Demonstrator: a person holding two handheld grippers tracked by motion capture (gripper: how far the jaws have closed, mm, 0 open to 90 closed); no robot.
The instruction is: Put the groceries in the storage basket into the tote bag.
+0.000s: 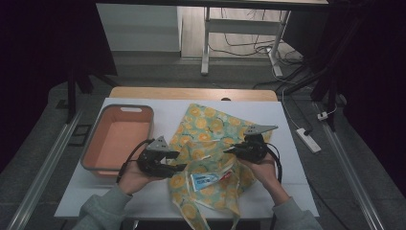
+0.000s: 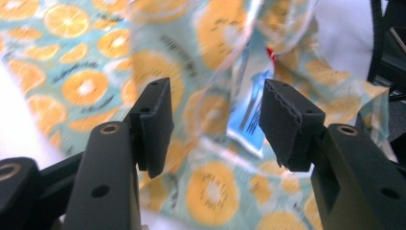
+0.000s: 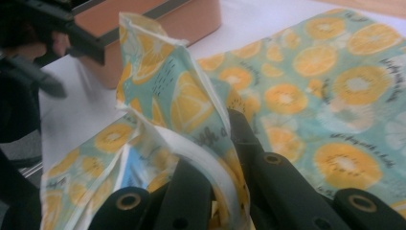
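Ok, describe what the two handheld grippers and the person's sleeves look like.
Both the left gripper and the right gripper are black, two-jawed tools, each topped by a grey three-cornered plate and trailing a black cable. The left gripper's pads are ridged black blocks on arms with brass-ringed holes. The person wears grey-green sleeves.

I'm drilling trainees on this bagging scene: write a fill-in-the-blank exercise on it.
1. The right gripper is shut on the rim of the ____-printed bag.
2. The left gripper has jaws that stand ____, nothing clamped between them.
3. The salmon-coloured bin sits to the ____ of the bag in the high view.
4. The packet in the bag is mostly ____.

Missing words: orange; open; left; blue
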